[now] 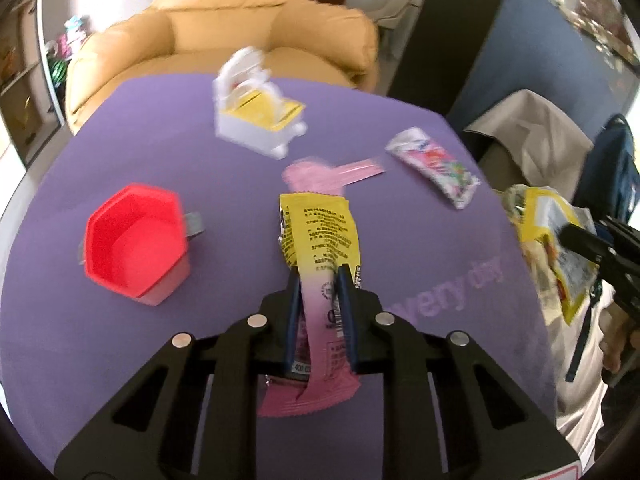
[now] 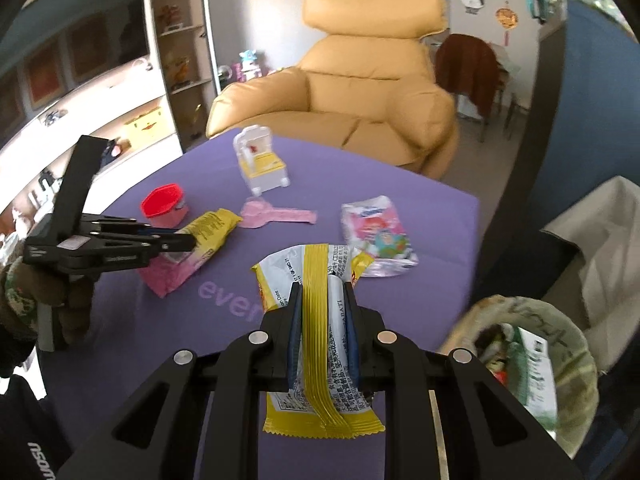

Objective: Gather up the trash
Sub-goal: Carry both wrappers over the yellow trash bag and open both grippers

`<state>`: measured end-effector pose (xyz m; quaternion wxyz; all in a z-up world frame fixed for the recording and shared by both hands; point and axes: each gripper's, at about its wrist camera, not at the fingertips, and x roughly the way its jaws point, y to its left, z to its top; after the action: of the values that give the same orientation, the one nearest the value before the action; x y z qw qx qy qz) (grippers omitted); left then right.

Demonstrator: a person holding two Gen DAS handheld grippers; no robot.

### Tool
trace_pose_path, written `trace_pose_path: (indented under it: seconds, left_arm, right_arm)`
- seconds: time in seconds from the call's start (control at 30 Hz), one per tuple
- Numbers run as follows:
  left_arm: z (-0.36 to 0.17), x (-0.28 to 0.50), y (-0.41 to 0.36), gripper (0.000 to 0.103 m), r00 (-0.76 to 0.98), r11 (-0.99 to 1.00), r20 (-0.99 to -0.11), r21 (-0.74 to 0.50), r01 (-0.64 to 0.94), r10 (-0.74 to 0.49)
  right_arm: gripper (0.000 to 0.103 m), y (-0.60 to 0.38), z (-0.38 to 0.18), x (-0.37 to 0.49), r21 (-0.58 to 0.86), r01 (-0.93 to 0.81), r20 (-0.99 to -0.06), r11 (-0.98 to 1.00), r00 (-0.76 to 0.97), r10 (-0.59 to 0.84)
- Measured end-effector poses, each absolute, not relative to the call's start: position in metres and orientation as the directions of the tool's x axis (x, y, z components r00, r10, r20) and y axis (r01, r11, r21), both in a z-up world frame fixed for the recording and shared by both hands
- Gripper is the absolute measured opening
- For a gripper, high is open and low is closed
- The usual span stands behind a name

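My left gripper (image 1: 319,274) is shut on a yellow-and-pink wrapper (image 1: 320,232), which hangs through the jaws over the purple table (image 1: 132,152). The right wrist view shows the same gripper (image 2: 188,242) holding that wrapper (image 2: 212,228) at the left. My right gripper (image 2: 322,286) is shut on a yellow-and-white wrapper (image 2: 316,264), lifted above the table's near right side. Two pieces lie loose on the table: a pink spoon-shaped packet (image 2: 276,214) and a colourful crumpled wrapper (image 2: 376,236).
A red hexagonal cup (image 1: 136,240) and a white-and-yellow toy chair (image 1: 256,108) stand on the table. A lined bin with trash in it (image 2: 532,344) sits off the table's right edge. A tan armchair (image 2: 352,92) stands behind the table.
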<state>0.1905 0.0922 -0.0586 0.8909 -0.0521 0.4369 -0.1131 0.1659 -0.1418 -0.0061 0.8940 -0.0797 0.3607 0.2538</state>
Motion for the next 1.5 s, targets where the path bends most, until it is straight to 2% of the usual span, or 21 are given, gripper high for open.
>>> trace_pose_path:
  seconds: [0.3,0.5,0.8,0.93,1.07,1.1,1.4,1.5]
  left_arm:
    - [-0.024,0.195,0.017,0.017,0.585,0.914,-0.709,-0.236,0.329,-0.394]
    - [-0.007,0.204,-0.061,0.017,0.538,0.837,-0.661,-0.283,0.468,-0.524]
    - [-0.033,0.23,-0.16,0.017,0.422,0.747,-0.658,-0.344,0.569,-0.624]
    - [-0.046,0.243,-0.183,0.021,0.389,0.73,-0.659,-0.376,0.57,-0.643]
    - [-0.055,0.252,-0.188,0.042,0.369,0.731,-0.669,-0.397,0.556,-0.645]
    - [-0.055,0.252,-0.187,0.044,0.372,0.733,-0.67,-0.396,0.553,-0.642]
    - [-0.045,0.243,-0.131,0.047,0.468,0.833,-0.709,-0.319,0.453,-0.527]
    - [-0.044,0.237,-0.104,0.047,0.501,0.862,-0.717,-0.296,0.411,-0.484]
  right_arm:
    - [0.019,-0.198,0.005,0.158,0.023,-0.396,-0.653,0.918,0.689,0.314]
    - [0.019,-0.258,0.01,0.156,-0.025,-0.248,-0.64,0.968,0.748,0.175]
    - [0.019,-0.32,-0.002,0.154,-0.034,-0.095,-0.644,0.995,0.763,0.051]
    - [0.019,-0.332,-0.011,0.158,-0.038,-0.072,-0.655,0.997,0.755,0.029]
    - [0.019,-0.338,-0.019,0.162,-0.027,-0.057,-0.664,0.998,0.747,0.025]
    - [0.019,-0.339,-0.021,0.164,-0.019,-0.055,-0.667,0.998,0.744,0.028]
    - [0.019,-0.321,-0.035,0.185,0.076,-0.095,-0.674,0.993,0.729,0.122]
    - [0.019,-0.304,-0.048,0.198,0.062,-0.127,-0.699,0.99,0.702,0.134]
